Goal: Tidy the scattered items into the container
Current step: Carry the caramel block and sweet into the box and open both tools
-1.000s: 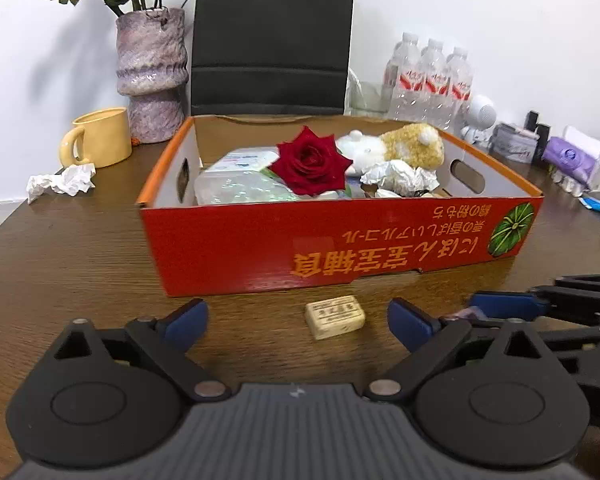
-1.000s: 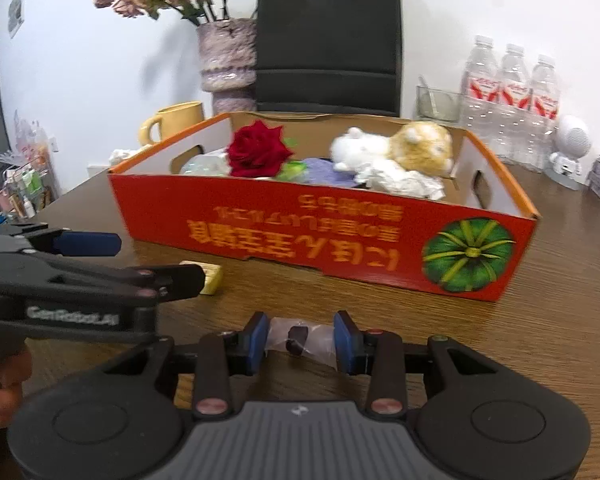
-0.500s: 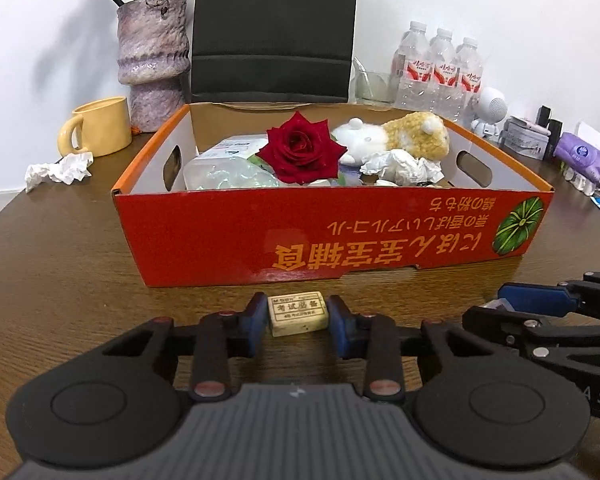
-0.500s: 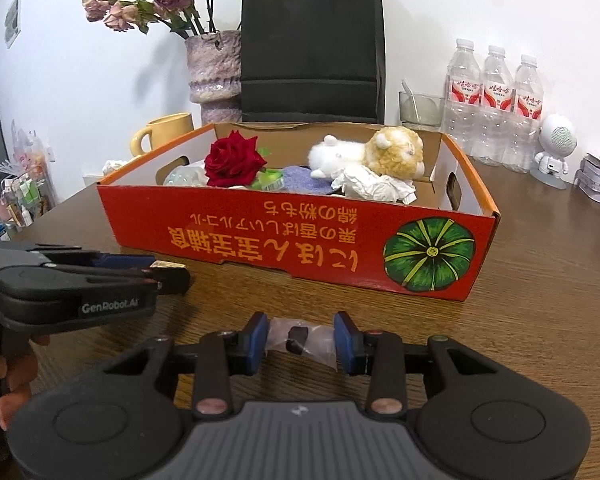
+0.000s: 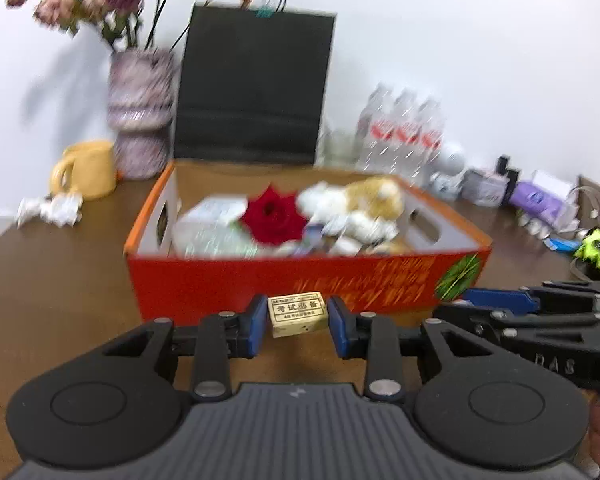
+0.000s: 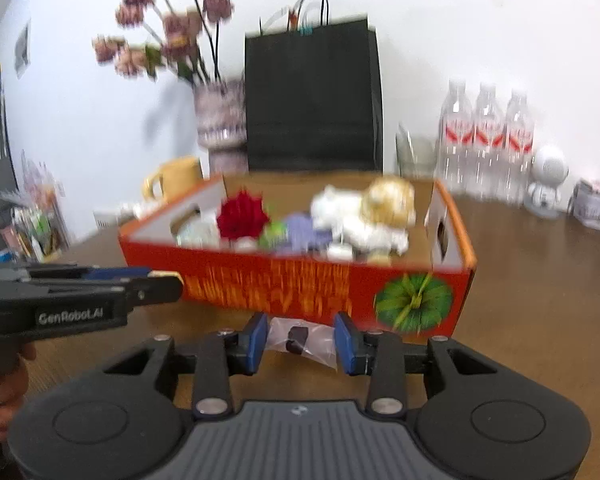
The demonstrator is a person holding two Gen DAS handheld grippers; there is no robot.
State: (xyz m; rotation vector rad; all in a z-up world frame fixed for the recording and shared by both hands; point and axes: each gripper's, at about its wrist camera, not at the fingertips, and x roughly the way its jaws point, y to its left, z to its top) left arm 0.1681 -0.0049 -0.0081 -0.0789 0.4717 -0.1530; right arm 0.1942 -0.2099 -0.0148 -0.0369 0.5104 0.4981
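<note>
Carry step: left gripper [image 5: 298, 320] clamping eraser [image 5: 297, 313], right gripper [image 6: 300, 338] clamping packet [image 6: 304, 339]; next, over box [image 5: 300, 280] wall, release.

Box [image 5: 300, 280] sits mid table [image 5: 60, 300], w/ rose [image 5: 272, 220], plush toy [image 5: 364, 200] & packets inside. Behind box: paper bag [image 5: 256, 88]; vase [image 5: 140, 112] to its left, mug [image 5: 88, 174] left of vase, crumpled paper [image 5: 50, 208] just in front of mug. Water bottles [image 5: 404, 132] behind box's right corner, small clutter farther right. In front of box: eraser [image 5: 298, 314] betw. left gripper [image 5: 298, 324] fingers; right gripper [image 6: 300, 338] alongside to the right, plastic packet [image 6: 300, 340] betw. its fingers.
</note>
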